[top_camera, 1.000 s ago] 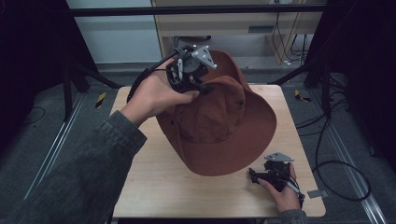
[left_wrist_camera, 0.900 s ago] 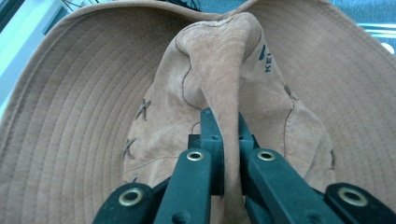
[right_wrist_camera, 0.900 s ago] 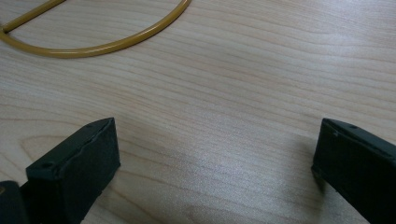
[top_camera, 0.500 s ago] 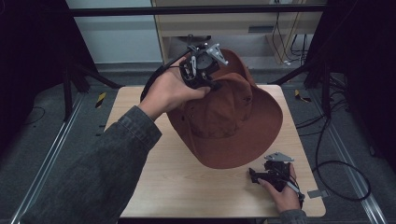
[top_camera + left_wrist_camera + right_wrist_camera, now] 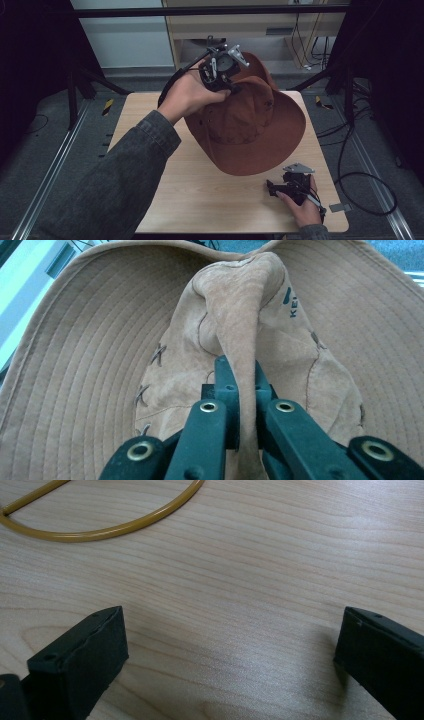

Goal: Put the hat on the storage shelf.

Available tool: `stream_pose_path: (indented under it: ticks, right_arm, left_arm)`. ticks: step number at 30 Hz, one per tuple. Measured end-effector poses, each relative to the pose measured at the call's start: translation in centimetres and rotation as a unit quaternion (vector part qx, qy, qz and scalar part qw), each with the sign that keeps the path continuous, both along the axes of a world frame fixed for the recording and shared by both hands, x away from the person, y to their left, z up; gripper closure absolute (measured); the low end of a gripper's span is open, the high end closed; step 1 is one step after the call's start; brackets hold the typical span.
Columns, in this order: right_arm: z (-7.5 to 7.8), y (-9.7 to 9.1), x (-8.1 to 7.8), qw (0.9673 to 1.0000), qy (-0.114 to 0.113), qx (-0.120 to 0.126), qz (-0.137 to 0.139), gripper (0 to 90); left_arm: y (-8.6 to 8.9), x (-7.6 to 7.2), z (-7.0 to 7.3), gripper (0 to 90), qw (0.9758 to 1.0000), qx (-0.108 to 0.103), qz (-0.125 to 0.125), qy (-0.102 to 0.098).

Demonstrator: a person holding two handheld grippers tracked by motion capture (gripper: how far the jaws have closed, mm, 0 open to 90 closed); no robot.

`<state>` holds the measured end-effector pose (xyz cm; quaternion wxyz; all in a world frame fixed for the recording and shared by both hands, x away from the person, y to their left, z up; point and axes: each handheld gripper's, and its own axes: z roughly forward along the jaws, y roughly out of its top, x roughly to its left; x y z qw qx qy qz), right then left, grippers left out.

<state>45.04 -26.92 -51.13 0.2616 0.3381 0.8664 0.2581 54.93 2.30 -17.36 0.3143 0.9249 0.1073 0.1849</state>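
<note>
left gripper clamped on a fold of the brown hat's crown, likely to lift it, brim hanging below its jaws | right gripper wide open, empty, we see it parked on table, yellow ring ahead

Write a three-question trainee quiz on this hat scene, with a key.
1. True or false: the left tongs pinch a fold of the brown hat's crown.
2. Are the right tongs open or shut?
3. What lies on the table ahead of the right tongs? A) a yellow curved ring B) a spoon C) a cup

Key: 1 true; 2 open, nothing between them; 3 A.
</note>
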Motion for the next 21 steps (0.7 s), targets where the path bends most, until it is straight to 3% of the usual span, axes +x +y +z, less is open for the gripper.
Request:
stream_pose_path:
  ticks: [21]
  right_arm:
    - [0.0, 0.0, 0.0, 1.0, 0.001, 0.001, 0.001, 0.5]
  left_arm:
    - [-1.7, 1.2, -1.1, 88.5, 0.9999, 0.01, 0.007, 0.003]
